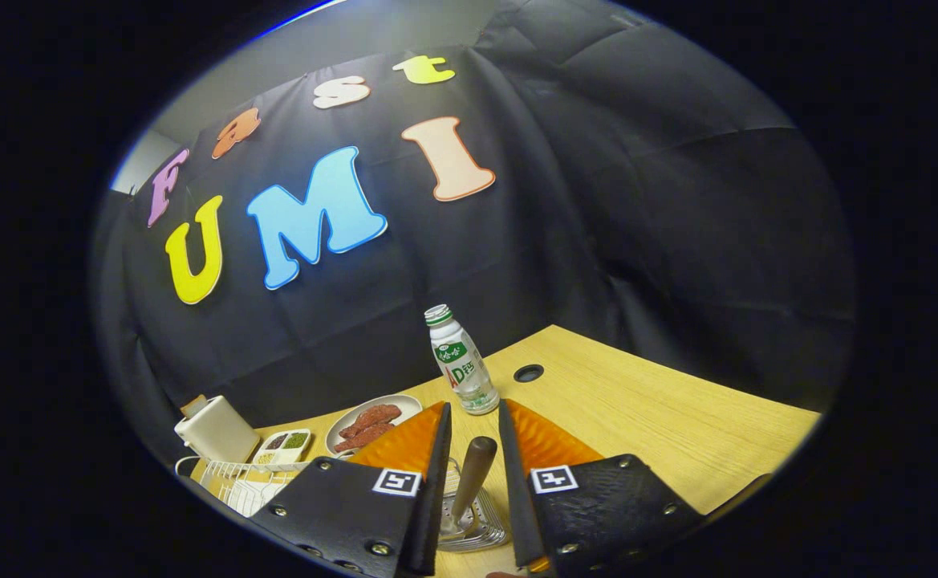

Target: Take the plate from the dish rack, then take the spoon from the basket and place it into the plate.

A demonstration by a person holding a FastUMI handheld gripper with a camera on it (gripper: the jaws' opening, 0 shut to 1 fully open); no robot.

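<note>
my jaws [473,449] apart, touching nothing | brown wooden-handled spoon [471,482] upright between them in silver wire basket [485,530] | orange plate [545,441] on wooden surface [677,425] just ahead; white plastic bottle [460,361] beyond

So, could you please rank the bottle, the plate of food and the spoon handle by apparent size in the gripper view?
1. Bottle, standing beyond the jaws.
2. Plate of food and spoon handle look similar; the handle, between the open jaws, is nearer, so unranked.
</note>
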